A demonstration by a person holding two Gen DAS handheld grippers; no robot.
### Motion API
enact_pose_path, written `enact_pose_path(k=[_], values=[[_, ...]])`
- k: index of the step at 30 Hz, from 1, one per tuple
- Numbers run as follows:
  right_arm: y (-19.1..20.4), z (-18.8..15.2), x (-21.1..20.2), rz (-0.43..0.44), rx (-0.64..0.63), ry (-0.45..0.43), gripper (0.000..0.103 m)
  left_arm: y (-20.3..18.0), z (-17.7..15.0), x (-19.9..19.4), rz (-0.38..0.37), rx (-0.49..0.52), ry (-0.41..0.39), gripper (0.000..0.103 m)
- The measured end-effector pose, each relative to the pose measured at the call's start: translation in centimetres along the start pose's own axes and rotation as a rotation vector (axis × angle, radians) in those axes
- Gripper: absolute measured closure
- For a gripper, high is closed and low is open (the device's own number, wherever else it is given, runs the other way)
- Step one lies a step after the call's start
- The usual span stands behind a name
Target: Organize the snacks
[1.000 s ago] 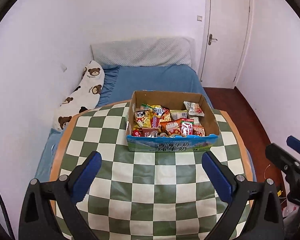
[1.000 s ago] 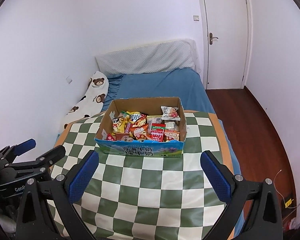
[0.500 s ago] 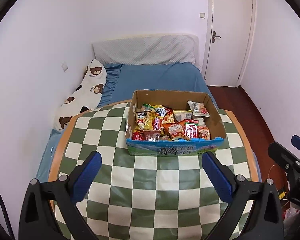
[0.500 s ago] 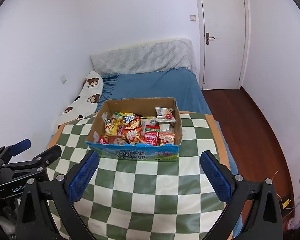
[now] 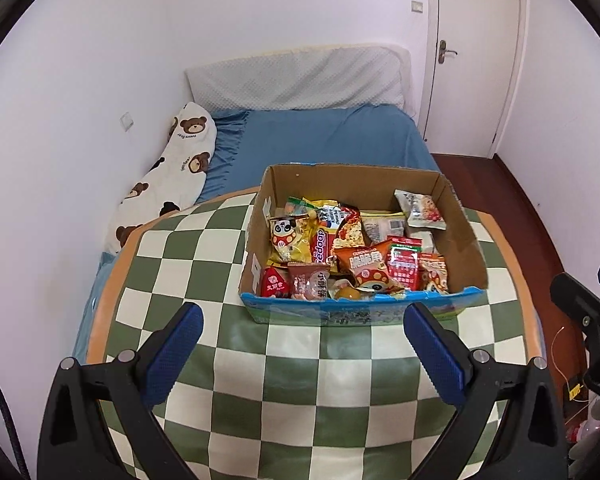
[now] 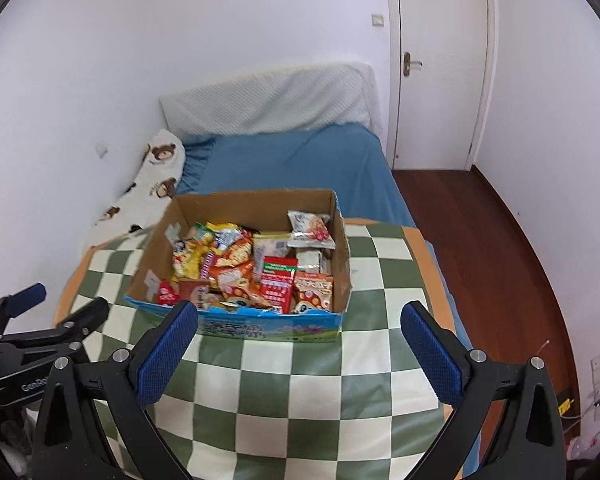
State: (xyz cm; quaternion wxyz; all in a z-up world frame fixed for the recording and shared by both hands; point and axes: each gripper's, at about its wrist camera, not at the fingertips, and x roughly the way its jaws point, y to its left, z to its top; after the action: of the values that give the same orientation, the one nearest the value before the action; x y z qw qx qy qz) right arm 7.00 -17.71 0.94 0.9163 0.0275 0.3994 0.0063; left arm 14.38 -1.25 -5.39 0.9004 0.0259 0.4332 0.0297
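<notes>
Nearest to me, the left claw (image 5: 300, 344) is hovering above the near part of the surface (image 5: 260, 380), its blue-padded fingers (image 5: 176, 348) spread wide and gripping nothing. To its right the right claw (image 6: 300, 344) is hanging in the same way, fingers far apart and holding nothing; its near-left finger is overlapping the front wall of the box in its own view, though I cannot tell whether it is touching.

The surface is wearing a green-and-cream checked cloth (image 6: 308, 392) that leaves a wooden rim showing at the edges.

Just beyond the claws, on the far half of the surface, a cardboard box (image 5: 464, 236) with a blue printed front is sitting with its top open. The snacks (image 5: 352, 248) are lying piled inside it: a yellow panda packet (image 5: 286, 236) at the left, an orange bag (image 5: 364, 266) and a red packet (image 5: 404, 266) toward the near right, and a pale packet (image 5: 420, 210) leaning in the far right corner.

Behind the surface a bed with a blue sheet (image 5: 332, 140) is stretching away, a bear-print pillow (image 5: 172, 172) lying along its left side and a grey headboard cushion (image 5: 300, 76) leaning on the far wall. At the far right a white door (image 6: 440, 64) is standing shut.
</notes>
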Motion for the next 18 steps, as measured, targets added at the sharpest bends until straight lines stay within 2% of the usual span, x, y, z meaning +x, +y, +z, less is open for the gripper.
enact_pose_path(k=[6, 18], values=[[-0.4, 0.7, 3.4, -0.017, 0.008, 0.034, 0.000, -0.3, 1.1, 2.1, 0.006, 0.002, 0.014, 0.000], [-0.5, 1.1, 5.6, -0.043, 0.003, 0.053, 0.000, -0.8, 1.3, 4.7, 0.001, 0.007, 0.051, 0.000]])
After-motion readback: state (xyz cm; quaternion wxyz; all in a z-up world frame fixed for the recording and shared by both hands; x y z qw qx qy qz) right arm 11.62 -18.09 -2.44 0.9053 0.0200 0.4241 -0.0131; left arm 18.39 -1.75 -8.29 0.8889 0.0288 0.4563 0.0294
